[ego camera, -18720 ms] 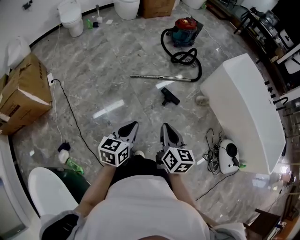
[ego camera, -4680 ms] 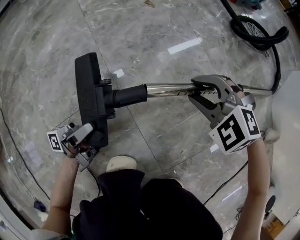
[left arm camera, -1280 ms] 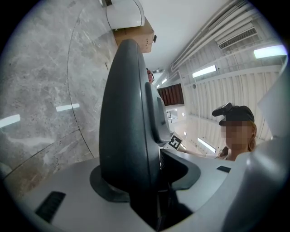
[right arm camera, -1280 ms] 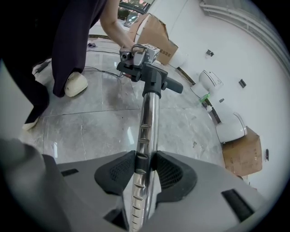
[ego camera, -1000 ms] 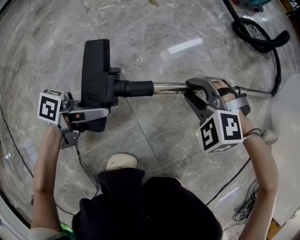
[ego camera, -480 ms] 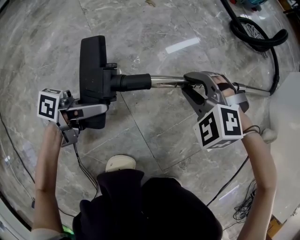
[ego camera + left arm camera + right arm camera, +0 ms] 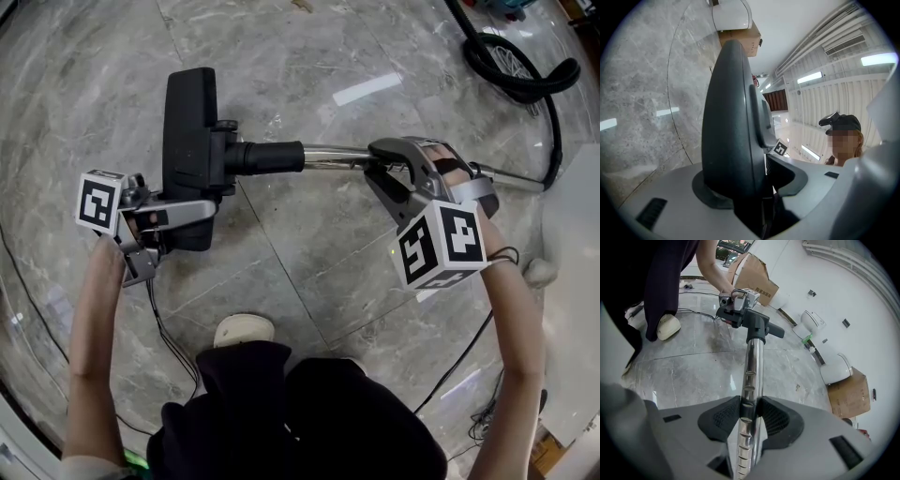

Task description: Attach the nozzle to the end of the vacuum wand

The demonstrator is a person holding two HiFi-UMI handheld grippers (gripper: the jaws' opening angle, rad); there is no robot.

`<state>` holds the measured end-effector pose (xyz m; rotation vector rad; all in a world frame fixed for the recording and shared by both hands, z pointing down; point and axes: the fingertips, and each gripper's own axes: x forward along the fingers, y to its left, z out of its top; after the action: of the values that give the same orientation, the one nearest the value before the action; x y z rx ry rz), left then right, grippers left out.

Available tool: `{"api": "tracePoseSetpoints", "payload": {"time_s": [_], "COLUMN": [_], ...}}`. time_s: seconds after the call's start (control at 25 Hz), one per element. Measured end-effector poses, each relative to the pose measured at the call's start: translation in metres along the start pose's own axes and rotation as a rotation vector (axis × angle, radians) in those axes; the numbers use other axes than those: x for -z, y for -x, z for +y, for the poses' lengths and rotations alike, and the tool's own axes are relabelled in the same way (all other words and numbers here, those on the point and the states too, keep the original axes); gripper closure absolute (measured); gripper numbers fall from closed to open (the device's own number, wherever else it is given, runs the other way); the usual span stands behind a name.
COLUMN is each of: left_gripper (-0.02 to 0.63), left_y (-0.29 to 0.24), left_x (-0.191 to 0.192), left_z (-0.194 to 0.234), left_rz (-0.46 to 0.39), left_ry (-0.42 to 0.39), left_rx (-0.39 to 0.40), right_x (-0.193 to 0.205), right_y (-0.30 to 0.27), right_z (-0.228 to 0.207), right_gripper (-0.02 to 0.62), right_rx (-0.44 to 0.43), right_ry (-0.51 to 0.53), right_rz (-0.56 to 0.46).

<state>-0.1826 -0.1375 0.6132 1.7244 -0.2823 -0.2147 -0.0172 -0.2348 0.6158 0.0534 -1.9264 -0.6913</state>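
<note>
- Your left gripper [image 7: 192, 216], at mid-left, clamps the near end of the nozzle [image 7: 187, 117] head.
- Your right gripper [image 7: 386, 171], right of centre, is closed on the chrome wand [image 7: 333, 155].
- The nozzle's black neck [image 7: 267, 157] already sleeves the wand's end, so the joint looks made or nearly so.
- What's probably left is a firm seating push, then release. You can't confirm full seating from here.

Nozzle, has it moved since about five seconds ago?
Yes: the nozzle has shifted up the head view, away from the white shoe, judged against the hose coil.

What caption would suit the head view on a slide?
Left gripper holds the black nozzle, right gripper clamps the chrome wand over a marble floor.
</note>
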Motion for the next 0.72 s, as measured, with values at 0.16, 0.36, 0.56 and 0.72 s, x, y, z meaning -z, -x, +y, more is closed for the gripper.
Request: {"api": "tracePoseSetpoints", "payload": {"time_s": [0.16, 0.36, 0.56, 0.72], "left_gripper": [0.384, 0.365, 0.357, 0.352], "left_y": [0.001, -0.002, -0.001, -0.005], "left_x": [-0.005, -0.007, -0.016, -0.025], "left_z": [0.010, 0.017, 0.022, 0.020], "left_rz": [0.026, 0.037, 0.049, -0.003], "left_ry": [-0.007, -0.007, -0.039, -0.037], "left_rx": [-0.037, -0.072, -0.088, -0.061], "right_x": [0.001, 0.004, 0.004, 0.005], "right_y": [-0.005, -0.009, -0.014, -0.007], "right_z": [-0.004, -0.006, -0.010, -0.023], "right_gripper": [0.448, 0.448, 0.448, 0.449], "right_rx": [0.014, 0.024, 0.028, 0.052], "right_ry": [-0.016, -0.024, -0.026, -0.059], "right_rz": [-0.002, 0.001, -0.008, -0.048]}}
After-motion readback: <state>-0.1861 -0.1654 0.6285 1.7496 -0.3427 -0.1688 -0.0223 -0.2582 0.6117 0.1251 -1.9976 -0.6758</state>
